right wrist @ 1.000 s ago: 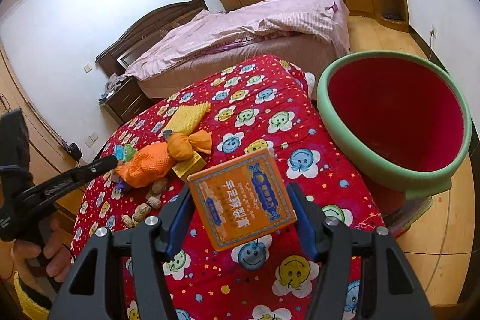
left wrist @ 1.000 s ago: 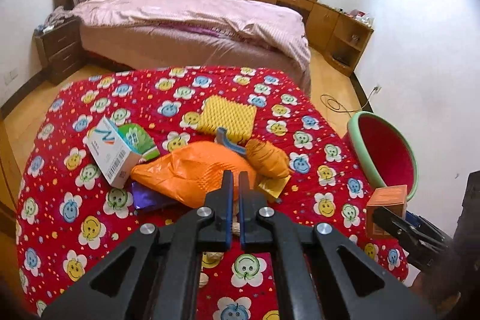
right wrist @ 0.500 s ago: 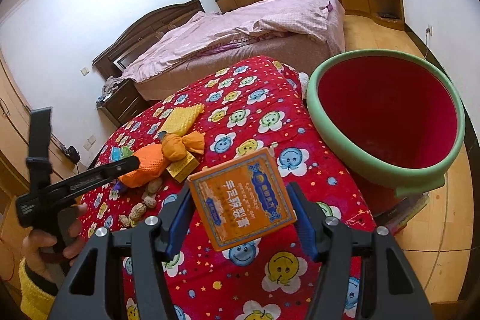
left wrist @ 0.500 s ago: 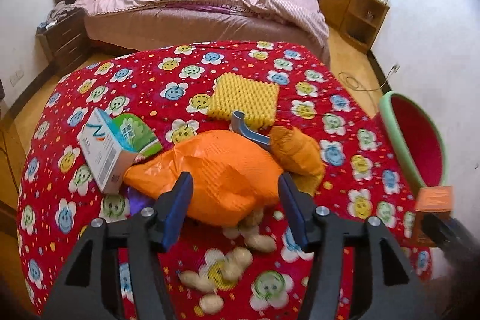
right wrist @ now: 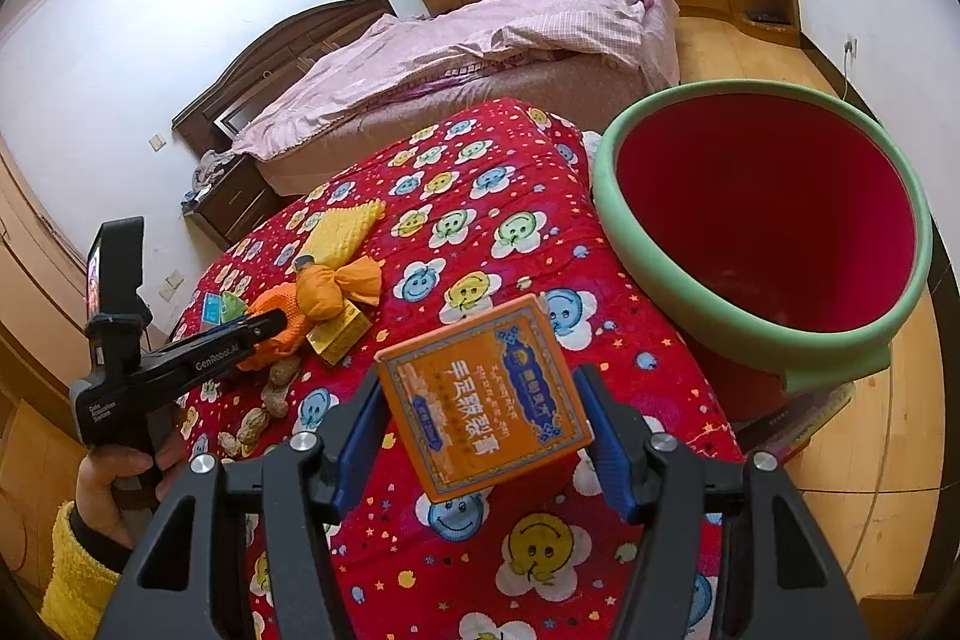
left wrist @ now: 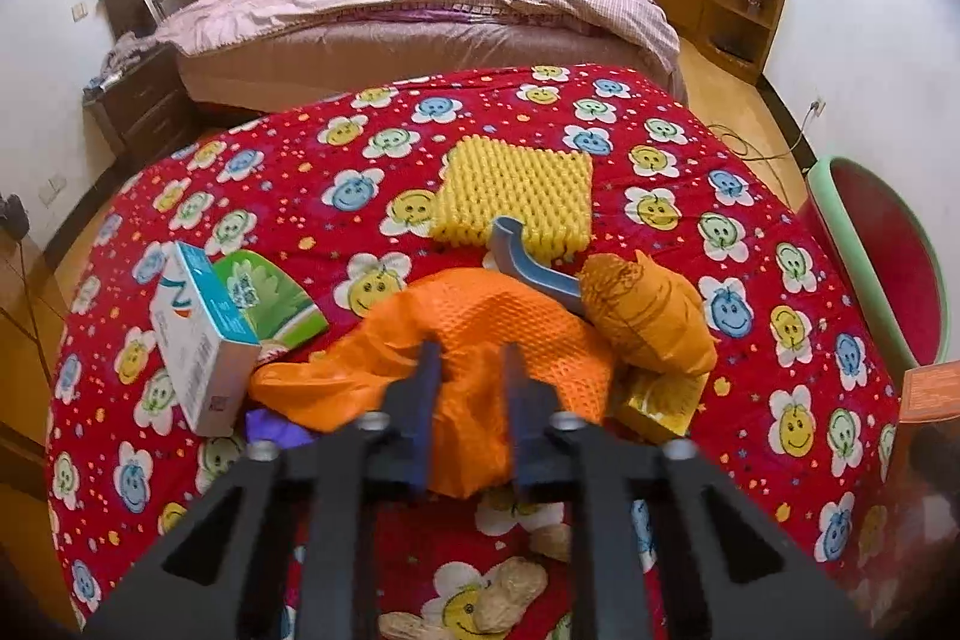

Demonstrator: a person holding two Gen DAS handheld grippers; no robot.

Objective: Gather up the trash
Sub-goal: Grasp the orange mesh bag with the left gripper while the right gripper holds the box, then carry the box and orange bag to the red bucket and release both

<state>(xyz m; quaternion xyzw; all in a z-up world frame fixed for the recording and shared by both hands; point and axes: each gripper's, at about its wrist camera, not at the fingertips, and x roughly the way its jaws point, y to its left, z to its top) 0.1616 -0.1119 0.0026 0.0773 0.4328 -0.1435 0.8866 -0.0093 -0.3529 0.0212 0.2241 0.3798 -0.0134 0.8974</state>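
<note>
White box (left wrist: 201, 340): stiff rectangular carton with teal print, lying tilted at the left edge of the pile on the flowered red cloth (left wrist: 288, 172); a green leaf-printed packet (left wrist: 270, 295) is tucked against it.

Left gripper (left wrist: 468, 370): its jaws have just been closing, and the blue pads now pinch a fold of the orange bag (left wrist: 480, 334) between them, so it is clamped on that bag.

Orange bag: thin, crinkly plastic with a dimpled weave, limp and spread over the middle of the pile; it is likely to stretch and trail when raised.

Step in hand: judged to be securing the bag for a lift. A slow, straight rise would do best, since the film may drag the purple scrap (left wrist: 276, 427) under its near edge or the grey-blue curved strip (left wrist: 528, 262) at its far side.

Peanuts (left wrist: 498, 598): pale, ridged shells scattered on the cloth below the left gripper, loose and easy to knock.

Yellow pad (left wrist: 516, 187): soft, knobbly square, flat on the cloth beyond the bag.

Knotted orange bundle (left wrist: 648, 316): stuffed and twisted shut, sitting just right of the bag on a small yellow box (left wrist: 660, 397).

Right gripper (right wrist: 480, 436): clamped by the edges on an orange carton (right wrist: 483, 400), a flat cardboard box with a blue-bordered label, held tilted above the cloth.

Bin (right wrist: 654, 256): round and smooth, red inside with a thick green rim, standing on the floor just beside the table's right edge; the carton is near it but not yet over its mouth.
</note>
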